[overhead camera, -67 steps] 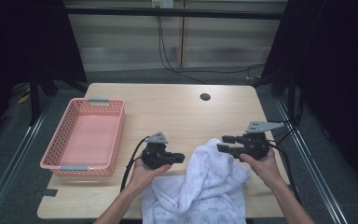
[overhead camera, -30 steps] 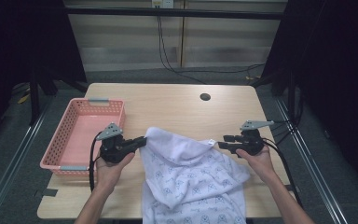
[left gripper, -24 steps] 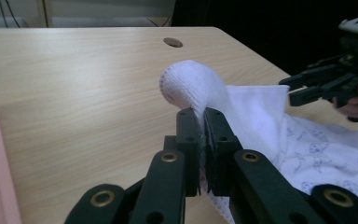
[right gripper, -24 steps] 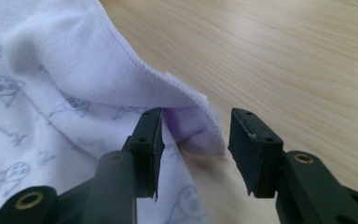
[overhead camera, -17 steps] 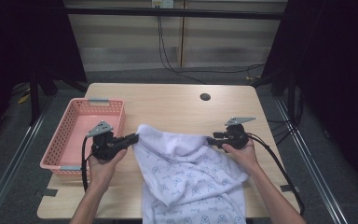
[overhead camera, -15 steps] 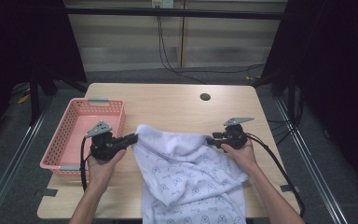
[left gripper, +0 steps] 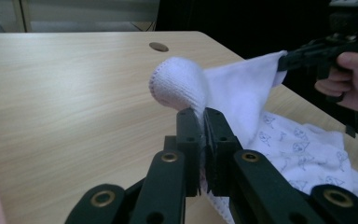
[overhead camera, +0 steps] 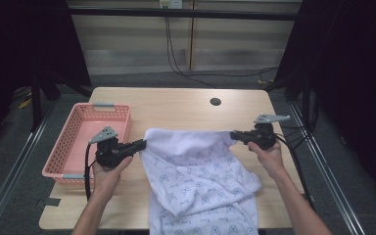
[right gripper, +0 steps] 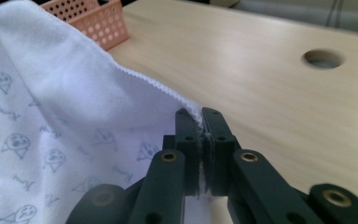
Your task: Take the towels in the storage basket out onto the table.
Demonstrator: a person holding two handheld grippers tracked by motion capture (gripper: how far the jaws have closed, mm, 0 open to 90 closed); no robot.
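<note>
A white terry towel printed with small grey figures [overhead camera: 200, 176] is stretched by its upper edge between the two grippers, above the pale wooden table [overhead camera: 176, 105]. The left gripper [overhead camera: 139, 144] sits at about 9 o'clock from the table's middle, its jaws clamped on one corner of the cloth; in the left gripper view that corner bulges up in a rounded lump just past the pinching pads. The right gripper [overhead camera: 234, 134], at about 3 o'clock, has just been closing and now has its jaws pressed together on the stitched hem of the opposite corner, which the right gripper view shows running straight into the pinch. The rest of the towel drapes toward 6 o'clock, over the near table edge. A pink perforated plastic basket [overhead camera: 73, 147] stands at 9 o'clock, just beyond the left hand.

This looks like the spreading step before a fold. The next move probably calls for both corners travelling together, kept taut, toward 12 o'clock, so that the hanging part is drawn flat onto the table.
</note>
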